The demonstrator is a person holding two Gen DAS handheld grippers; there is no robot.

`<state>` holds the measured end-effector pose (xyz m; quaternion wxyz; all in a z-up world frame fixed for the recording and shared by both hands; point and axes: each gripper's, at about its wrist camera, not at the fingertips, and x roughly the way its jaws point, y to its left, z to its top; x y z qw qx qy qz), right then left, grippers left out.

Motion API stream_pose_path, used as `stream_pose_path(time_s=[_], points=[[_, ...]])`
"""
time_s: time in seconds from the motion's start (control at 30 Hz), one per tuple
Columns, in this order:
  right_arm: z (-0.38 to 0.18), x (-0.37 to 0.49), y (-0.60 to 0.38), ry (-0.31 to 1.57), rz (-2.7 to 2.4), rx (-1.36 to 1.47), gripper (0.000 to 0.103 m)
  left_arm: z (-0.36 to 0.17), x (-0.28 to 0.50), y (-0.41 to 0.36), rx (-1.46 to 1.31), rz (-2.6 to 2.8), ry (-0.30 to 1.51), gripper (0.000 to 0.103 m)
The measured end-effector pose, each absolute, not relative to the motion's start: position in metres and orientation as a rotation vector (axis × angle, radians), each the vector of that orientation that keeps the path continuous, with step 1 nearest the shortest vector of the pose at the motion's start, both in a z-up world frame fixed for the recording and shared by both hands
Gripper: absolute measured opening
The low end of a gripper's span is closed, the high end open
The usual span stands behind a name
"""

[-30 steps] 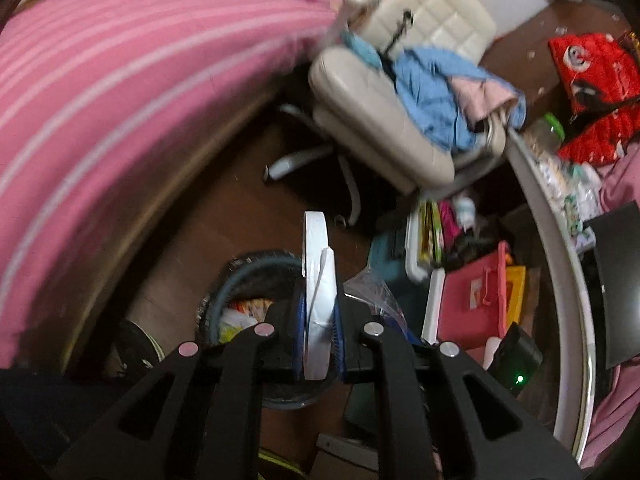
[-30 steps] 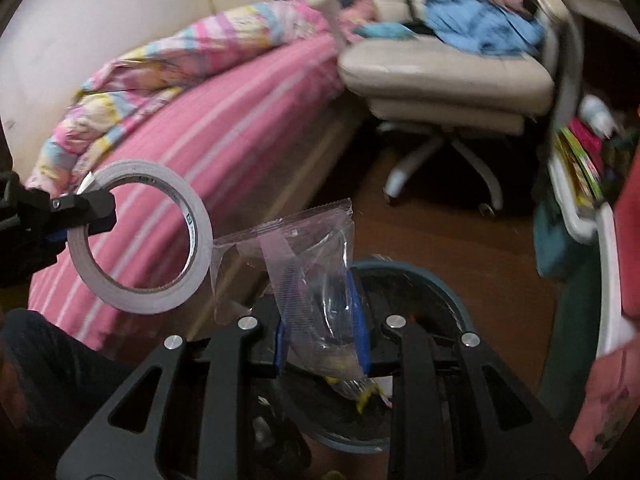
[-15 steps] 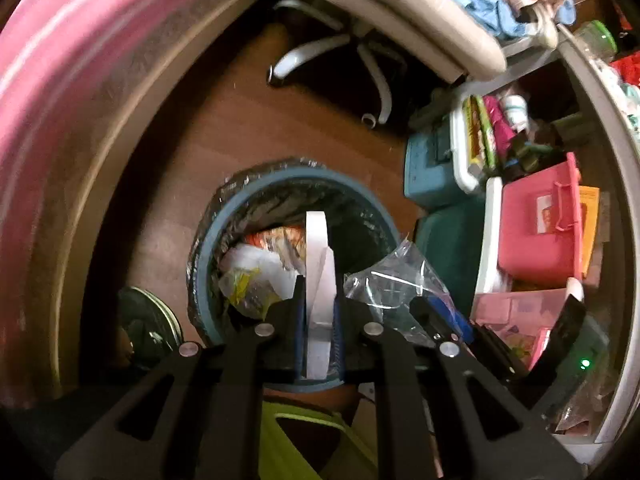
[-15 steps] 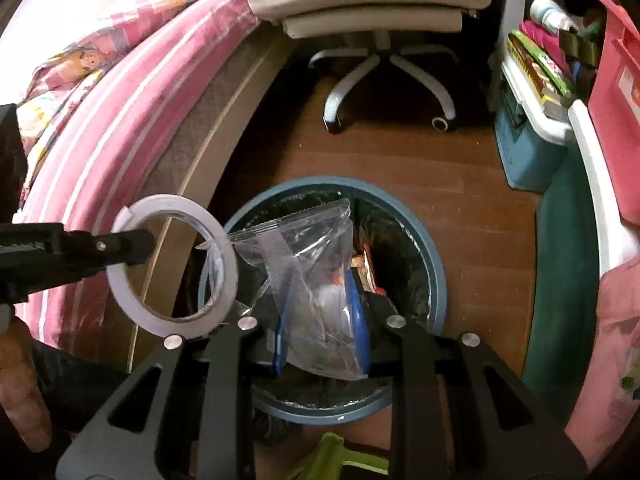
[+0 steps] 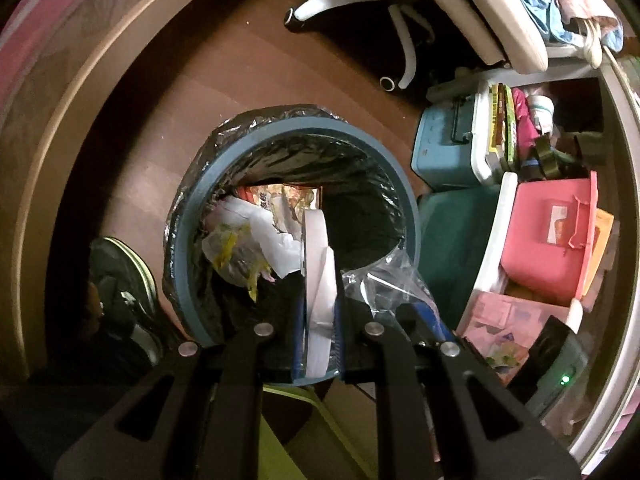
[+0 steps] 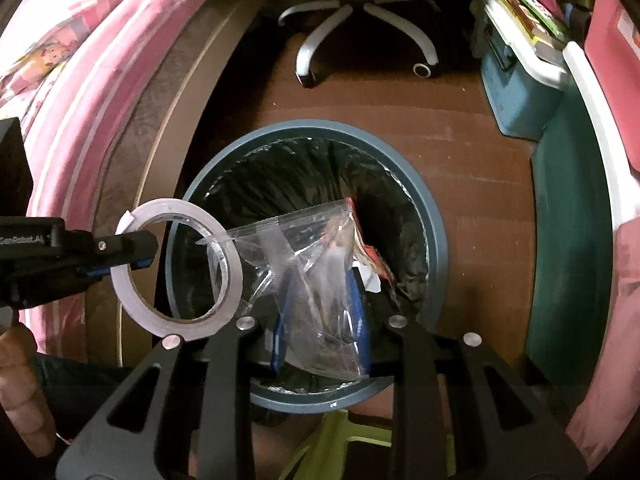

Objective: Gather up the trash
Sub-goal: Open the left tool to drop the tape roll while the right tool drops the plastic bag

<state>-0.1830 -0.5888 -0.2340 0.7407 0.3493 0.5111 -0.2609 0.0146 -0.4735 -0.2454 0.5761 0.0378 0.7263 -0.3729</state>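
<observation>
Nearest thing in the left wrist view is the left gripper (image 5: 318,336), clamped down on a mostly used-up roll of white tape (image 5: 318,280), held edge-on so you only see a thin band. From the right wrist view the same roll (image 6: 176,276) shows as a ring, hanging over the near-left rim of the bin. The right gripper (image 6: 320,320) is pinched around a clear zip bag (image 6: 304,256), which stands up crumpled between the blue pads and sits right over the bin opening. The bag's corner overlaps the tape ring in that view; can't tell if they actually touch.

Just past both tools is the trash bin (image 5: 408,216), round, blue-grey rim, black liner folded over the edge. There's already stuff in it: crumpled white paper (image 5: 264,236) and a printed snack wrapper (image 5: 280,200) piled on the left side.

Further out there's brown wood floor, the white legs of an office chair (image 6: 360,12), a pink striped bed (image 6: 80,80) on the left, and stacked storage boxes (image 5: 448,144) on the right.

Progress-wise I'd say this batch is basically at the drop point: both pieces picked up and carried over, neither released yet. What's left is opening up both tools so the bag and tape fall in. The tape looks close to the rim, so it might want nudging inward first.
</observation>
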Motion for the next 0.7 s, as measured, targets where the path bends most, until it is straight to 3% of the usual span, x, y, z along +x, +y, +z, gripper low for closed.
stream_pose_path(time_s=[0.23,0.33,0.4,0.53,0.7], points=[[-0.236,-0.181,-0.591,1.147,-0.593,0.802,0.035,-0.247,0.017,-0.472,0.078,-0.860,1.721,0.013],[-0.234,-0.181,-0.592,1.155,-0.601,0.811,0.038,-0.245,0.019,-0.471,0.041,-0.869,1.727,0.018],[-0.232,-0.181,-0.590,1.156,-0.606,0.815,0.038,-0.243,0.020,-0.469,0.023,-0.873,1.724,0.029],[-0.227,-0.181,-0.587,1.158,-0.623,0.819,0.044,-0.242,0.024,-0.465,-0.010,-0.871,1.732,0.034],[-0.217,-0.182,-0.585,1.144,-0.650,0.829,0.064,-0.235,0.027,-0.456,-0.049,-0.861,1.723,0.046]])
